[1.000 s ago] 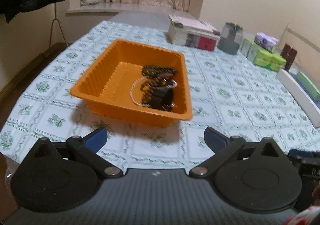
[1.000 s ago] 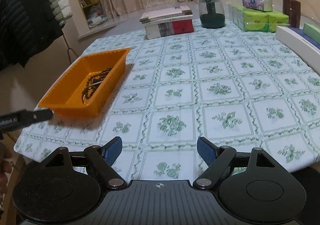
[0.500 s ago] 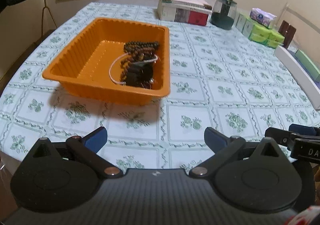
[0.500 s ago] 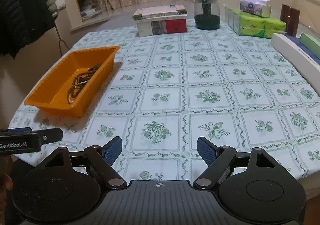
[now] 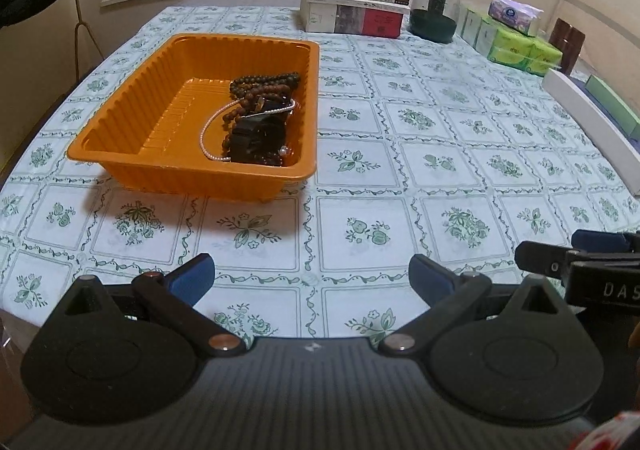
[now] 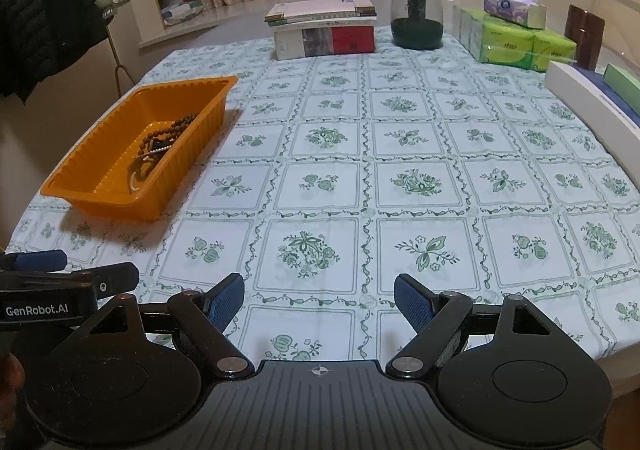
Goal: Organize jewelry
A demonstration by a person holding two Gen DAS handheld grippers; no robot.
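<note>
a desk (image 5: 460, 154) with a white cloth of green flower squares fills both views. on its left side sits a long orange plastic tray with ribbed walls (image 5: 120, 138). inside the tray, bunched at its right side, lies the jewelry: strings of round brown beads (image 5: 264, 84), a thin white pearl string (image 5: 208, 130) that loops over to the tray floor, and a dark chunky piece (image 5: 256, 138) at the near end. the left part of the tray floor is bare.

the left gripper (image 5: 310, 276) hangs over the near edge of the desk, just near of the tray. its two blue fingers (image 5: 192, 276) are spread wide and nothing is between them. the right gripper (image 6: 318, 300) is over the near edge too, further right, well apart from the tray. its blue fingers (image 6: 412, 302) are also spread wide with only the cloth showing in the gap. each gripper peeks into the other one's view at the side.

at the far end of the desk is a stack of books (image 6: 324, 30), and just right of it a round dark green jar with a clear top (image 6: 416, 16). further right are green packs of tissues (image 6: 520, 44) with a purple and white tissue pack (image 6: 514, 6) on top. a long white box (image 6: 592, 110) lies along the right edge. dark puffy coats (image 6: 44, 6) hang at the far left, off the desk.
</note>
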